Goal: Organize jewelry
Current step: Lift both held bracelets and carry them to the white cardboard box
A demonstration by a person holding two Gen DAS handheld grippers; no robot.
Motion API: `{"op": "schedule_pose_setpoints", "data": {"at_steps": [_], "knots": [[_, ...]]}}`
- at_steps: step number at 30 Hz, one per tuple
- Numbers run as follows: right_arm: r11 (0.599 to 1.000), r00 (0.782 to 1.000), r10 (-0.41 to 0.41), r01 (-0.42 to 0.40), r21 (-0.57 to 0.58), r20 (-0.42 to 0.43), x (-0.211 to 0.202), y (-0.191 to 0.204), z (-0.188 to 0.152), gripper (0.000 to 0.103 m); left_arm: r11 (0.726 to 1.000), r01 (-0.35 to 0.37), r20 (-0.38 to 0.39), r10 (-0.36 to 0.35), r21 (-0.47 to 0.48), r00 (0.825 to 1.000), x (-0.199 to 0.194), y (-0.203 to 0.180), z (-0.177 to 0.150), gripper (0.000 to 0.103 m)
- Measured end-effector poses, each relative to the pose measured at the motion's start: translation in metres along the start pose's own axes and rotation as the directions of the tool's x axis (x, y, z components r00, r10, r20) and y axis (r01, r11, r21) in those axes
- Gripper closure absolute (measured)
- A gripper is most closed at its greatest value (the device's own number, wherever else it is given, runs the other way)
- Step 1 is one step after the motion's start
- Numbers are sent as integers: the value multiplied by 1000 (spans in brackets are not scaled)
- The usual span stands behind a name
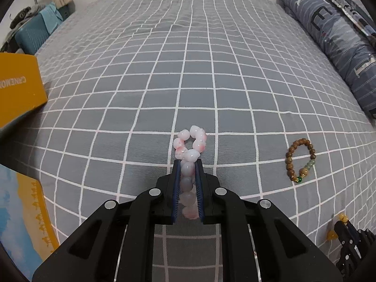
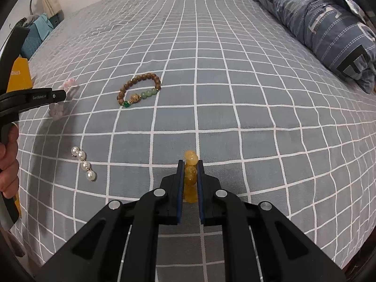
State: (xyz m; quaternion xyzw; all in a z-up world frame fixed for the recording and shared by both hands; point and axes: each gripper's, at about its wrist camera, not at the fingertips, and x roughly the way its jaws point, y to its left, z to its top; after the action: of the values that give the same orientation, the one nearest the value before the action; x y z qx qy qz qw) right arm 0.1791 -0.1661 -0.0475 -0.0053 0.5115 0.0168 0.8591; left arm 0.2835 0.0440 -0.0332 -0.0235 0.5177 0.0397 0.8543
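My left gripper (image 1: 188,163) is shut on a pink-and-white bead bracelet (image 1: 190,143), whose loop sticks out past the fingertips above the grey checked bedspread (image 1: 164,82). My right gripper (image 2: 190,163) is shut on a yellow bead bracelet (image 2: 190,171); in the left wrist view that gripper (image 1: 344,225) and its yellow beads (image 1: 342,217) show at the lower right. A brown wooden bead bracelet (image 2: 138,90) with green beads lies loose on the bed, also in the left wrist view (image 1: 300,161). A short strand of white pearls (image 2: 84,163) lies to the left.
A yellow box (image 1: 18,89) and a blue-and-yellow box (image 1: 25,216) sit at the bed's left edge. A folded blue quilt (image 2: 329,23) lies along the right. A person's hand (image 2: 8,162) holds the left gripper (image 2: 58,95).
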Motion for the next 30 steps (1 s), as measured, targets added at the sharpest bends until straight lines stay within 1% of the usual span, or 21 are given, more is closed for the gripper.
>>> {"op": "schedule_pose_setpoints", "data": {"at_steps": [11,18,24,30], "knots": [[1000,998,2,-4,25,56,-22,0,3,94,999,43,53,-44,13,998,-35,-1,-3,91],[1000,995,-4,1,28,97,-37,3,4,94,999,45,77,-47,27,996,-56,0,-11,91],[1000,988,-6,1,29,153,-54,9,4,94,999,44,104,-47,32,994,-72,6,-16,91],[1000,979,-8,6,11,202,-68,18,4,94,998,53,141,-58,38,988,-96,10,-23,91]]}}
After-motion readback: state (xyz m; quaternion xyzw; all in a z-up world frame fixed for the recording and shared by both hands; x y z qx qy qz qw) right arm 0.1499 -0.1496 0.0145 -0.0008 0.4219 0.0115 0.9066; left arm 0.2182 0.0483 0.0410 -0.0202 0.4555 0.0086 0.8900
